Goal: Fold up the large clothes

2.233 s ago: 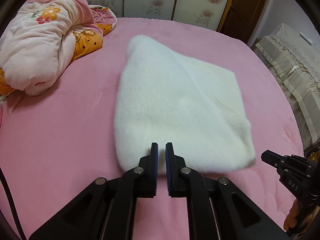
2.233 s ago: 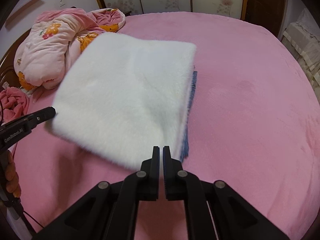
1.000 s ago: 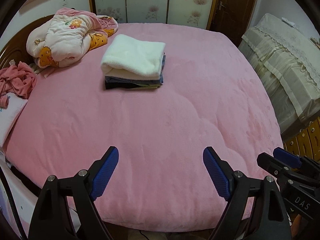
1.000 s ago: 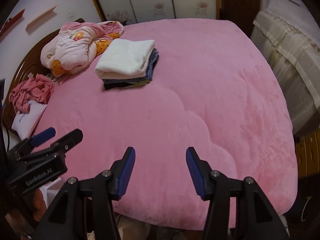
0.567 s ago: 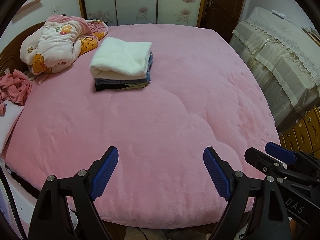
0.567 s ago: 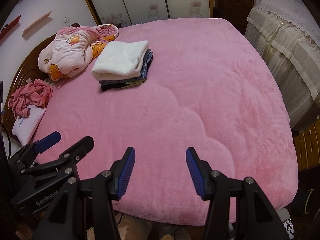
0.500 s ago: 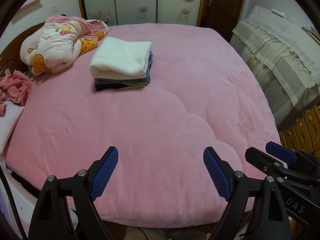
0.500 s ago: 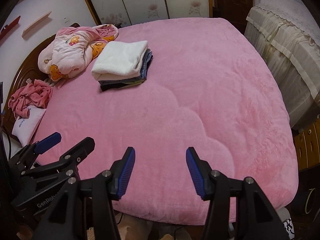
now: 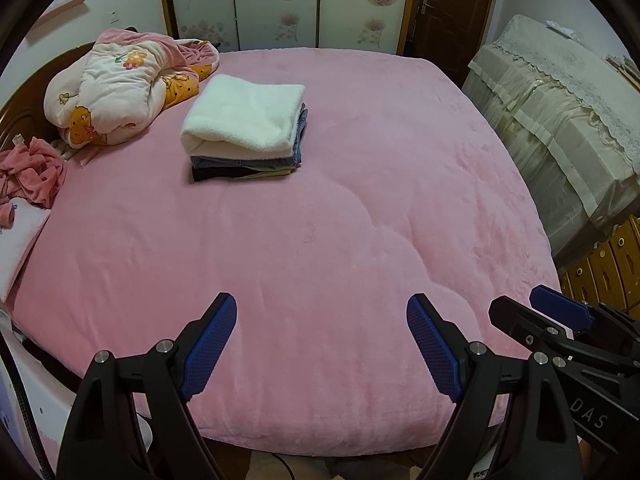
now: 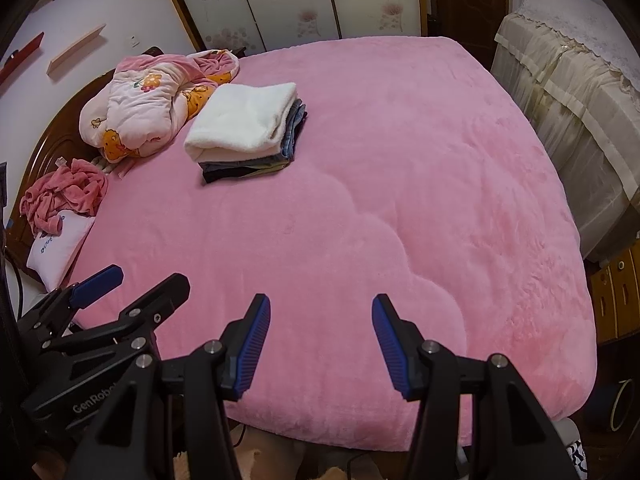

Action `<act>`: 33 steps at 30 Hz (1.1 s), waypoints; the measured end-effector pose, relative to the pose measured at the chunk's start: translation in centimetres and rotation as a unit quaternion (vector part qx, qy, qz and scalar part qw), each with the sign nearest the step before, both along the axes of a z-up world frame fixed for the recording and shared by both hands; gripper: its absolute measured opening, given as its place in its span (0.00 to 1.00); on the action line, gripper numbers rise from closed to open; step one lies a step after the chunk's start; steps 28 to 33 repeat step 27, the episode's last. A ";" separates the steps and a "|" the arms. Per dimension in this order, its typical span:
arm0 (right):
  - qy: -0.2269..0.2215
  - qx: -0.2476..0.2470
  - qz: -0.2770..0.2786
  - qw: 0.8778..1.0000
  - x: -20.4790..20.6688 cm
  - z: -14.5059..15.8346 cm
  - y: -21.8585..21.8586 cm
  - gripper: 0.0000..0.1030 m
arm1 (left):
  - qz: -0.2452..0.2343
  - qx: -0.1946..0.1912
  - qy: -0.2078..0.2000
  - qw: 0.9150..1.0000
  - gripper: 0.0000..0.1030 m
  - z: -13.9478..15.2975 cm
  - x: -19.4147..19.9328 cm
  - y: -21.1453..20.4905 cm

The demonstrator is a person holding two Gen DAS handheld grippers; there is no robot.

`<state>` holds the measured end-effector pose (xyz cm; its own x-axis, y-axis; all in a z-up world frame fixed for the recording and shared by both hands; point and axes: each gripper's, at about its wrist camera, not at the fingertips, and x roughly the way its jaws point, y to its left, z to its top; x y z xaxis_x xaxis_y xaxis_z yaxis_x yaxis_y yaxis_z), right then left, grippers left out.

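Hovering over the near edge of the pink bed (image 9: 320,240), left tool (image 9: 320,340) gapes wide and right tool (image 10: 320,336) sits part-open, both empty. White fleece garment (image 9: 244,120) lies folded atop the clothes stack (image 9: 244,168), far-left on the bed beside the quilted bundle (image 9: 120,84). Looks soft, bulky, light; likely best pinched at the folded edge.
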<state>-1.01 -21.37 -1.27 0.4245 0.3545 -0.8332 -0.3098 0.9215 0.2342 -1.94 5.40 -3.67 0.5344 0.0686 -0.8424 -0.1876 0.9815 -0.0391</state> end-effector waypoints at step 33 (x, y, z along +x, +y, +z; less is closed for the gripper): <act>0.012 -0.004 0.002 1.000 1.6 -0.3 -0.6 0.52 | -0.002 0.000 0.009 1.000 0.83 -0.2 1.1 -0.3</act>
